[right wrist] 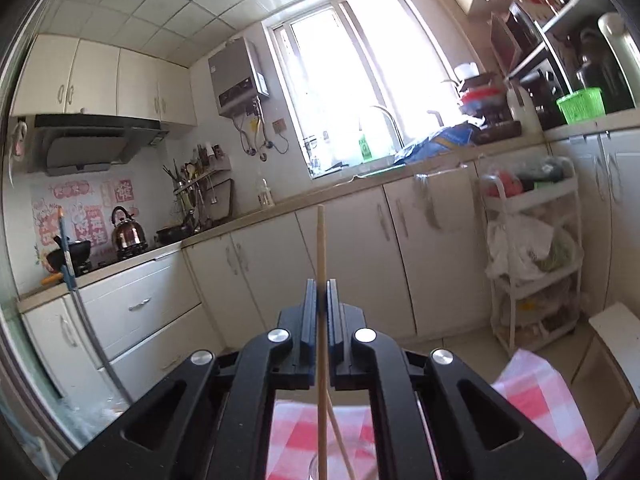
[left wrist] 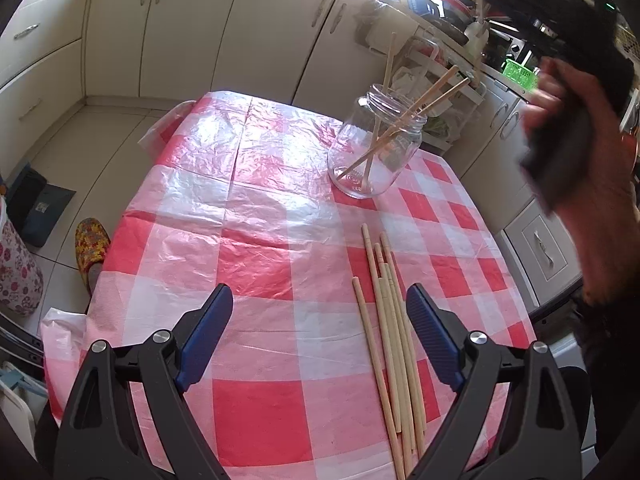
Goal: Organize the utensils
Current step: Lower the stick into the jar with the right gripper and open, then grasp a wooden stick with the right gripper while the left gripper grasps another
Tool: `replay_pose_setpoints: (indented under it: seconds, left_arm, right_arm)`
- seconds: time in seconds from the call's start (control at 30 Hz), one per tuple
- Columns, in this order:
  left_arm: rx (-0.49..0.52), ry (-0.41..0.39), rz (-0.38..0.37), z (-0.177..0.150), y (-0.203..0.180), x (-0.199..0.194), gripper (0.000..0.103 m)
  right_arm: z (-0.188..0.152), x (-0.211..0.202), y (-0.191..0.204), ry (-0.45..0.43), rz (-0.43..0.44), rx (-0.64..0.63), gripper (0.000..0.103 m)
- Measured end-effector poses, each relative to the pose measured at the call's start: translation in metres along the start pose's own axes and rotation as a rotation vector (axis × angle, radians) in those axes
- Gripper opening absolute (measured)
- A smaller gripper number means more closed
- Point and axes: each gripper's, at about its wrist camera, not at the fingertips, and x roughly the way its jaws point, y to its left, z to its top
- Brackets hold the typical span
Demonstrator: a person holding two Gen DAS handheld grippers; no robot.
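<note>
A clear glass jar stands on the red-and-white checked tablecloth with three wooden chopsticks leaning in it. Several loose chopsticks lie in a bundle on the cloth, just inside the right finger of my left gripper. That gripper hangs open over the table and holds nothing. My right gripper is shut on one chopstick, which stands upright between its pads, raised above the table and aimed at the cabinets. In the left wrist view a hand carries it, blurred, at the upper right.
White floor cabinets line the walls behind the table. A white trolley rack with bags stands at the right, close to the jar's side. A patterned slipper and bags lie on the floor to the left of the table.
</note>
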Motion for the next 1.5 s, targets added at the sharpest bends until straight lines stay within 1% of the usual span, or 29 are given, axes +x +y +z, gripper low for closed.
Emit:
replay_pose_setpoints:
  seconds: [0.03, 0.07, 0.17, 0.3, 0.47, 0.5, 0.57, 0.6, 0.67, 0.73, 0.83, 0.87, 0.93, 0.97, 1.0, 1.03, 1.07, 1.13, 1.23, 1.3, 1.33, 1.43, 1.5]
  left_arm:
    - [0.001, -0.004, 0.001, 0.002, 0.001, -0.001, 0.085]
    - [0.003, -0.01, 0.002, 0.003, 0.003, -0.003, 0.085]
    - [-0.005, -0.033, 0.009, 0.011, 0.011, -0.009, 0.085]
    - [-0.018, -0.053, 0.021, 0.02, 0.02, -0.012, 0.085]
    - [-0.029, -0.05, 0.028, 0.022, 0.021, -0.007, 0.085]
    - [-0.029, -0.048, 0.027, 0.022, 0.021, -0.007, 0.085]
    - [-0.021, -0.045, 0.028, 0.021, 0.018, -0.006, 0.085]
    - [-0.012, -0.044, 0.028, 0.021, 0.015, -0.006, 0.085]
    - [-0.001, -0.041, 0.029, 0.02, 0.011, -0.005, 0.085]
    - [0.009, -0.038, 0.031, 0.02, 0.006, -0.006, 0.085]
    - [0.035, -0.021, 0.05, 0.017, 0.0, -0.005, 0.085]
    - [0.043, -0.013, 0.064, 0.016, -0.002, -0.004, 0.085]
    - [0.056, 0.006, 0.095, 0.014, -0.005, -0.003, 0.085]
    - [0.059, 0.016, 0.105, 0.013, -0.006, -0.001, 0.085]
    - [0.065, 0.031, 0.119, 0.012, -0.008, 0.002, 0.085]
    - [0.073, 0.043, 0.132, 0.01, -0.009, 0.004, 0.085]
    - [0.082, 0.053, 0.147, 0.009, -0.01, 0.007, 0.085]
    - [0.098, 0.074, 0.169, 0.007, -0.014, 0.012, 0.084]
    - [0.101, 0.081, 0.17, 0.004, -0.019, 0.012, 0.085]
    - [0.116, 0.085, 0.179, 0.003, -0.024, 0.012, 0.084]
    - [0.122, 0.087, 0.184, 0.003, -0.025, 0.012, 0.085]
    - [0.119, 0.1, 0.186, 0.002, -0.025, 0.014, 0.085]
    - [0.119, 0.109, 0.19, 0.001, -0.026, 0.017, 0.084]
  right_arm:
    - [-0.005, 0.011, 0.002, -0.009, -0.014, -0.017, 0.005]
    - [-0.012, 0.023, 0.001, -0.002, -0.024, -0.02, 0.005]
    - [-0.03, 0.041, -0.002, 0.029, -0.038, -0.02, 0.005]
    - [-0.046, 0.048, -0.007, 0.054, -0.027, -0.03, 0.005]
    - [-0.056, 0.045, -0.013, 0.09, 0.013, -0.027, 0.006]
    - [-0.056, 0.043, -0.013, 0.096, 0.018, -0.025, 0.012]
    - [-0.056, 0.037, -0.015, 0.108, 0.031, -0.019, 0.018]
    - [-0.054, 0.033, -0.017, 0.108, 0.035, -0.013, 0.02]
    - [-0.049, 0.022, -0.019, 0.115, 0.039, -0.004, 0.02]
    - [-0.041, 0.001, -0.025, 0.104, 0.043, 0.035, 0.022]
    - [-0.038, -0.041, -0.033, 0.109, 0.013, 0.064, 0.025]
    - [-0.042, -0.057, -0.036, 0.141, -0.013, 0.075, 0.027]
    - [-0.06, -0.079, -0.039, 0.251, -0.042, 0.069, 0.027]
    - [-0.075, -0.087, -0.039, 0.318, -0.044, 0.064, 0.026]
    - [-0.091, -0.091, -0.04, 0.394, -0.042, 0.059, 0.022]
    - [-0.113, -0.094, -0.041, 0.494, -0.038, 0.06, 0.019]
    - [-0.129, -0.094, -0.042, 0.557, -0.038, 0.074, 0.015]
    - [-0.159, -0.089, -0.044, 0.675, -0.03, 0.116, 0.013]
    - [-0.18, -0.078, -0.039, 0.735, -0.023, 0.116, 0.012]
    - [-0.187, -0.071, -0.034, 0.754, -0.012, 0.113, 0.012]
    - [-0.192, -0.066, -0.029, 0.78, -0.014, 0.091, 0.012]
    - [-0.2, -0.056, -0.026, 0.821, -0.032, 0.038, 0.012]
    - [-0.2, -0.056, -0.022, 0.827, -0.032, -0.02, 0.012]
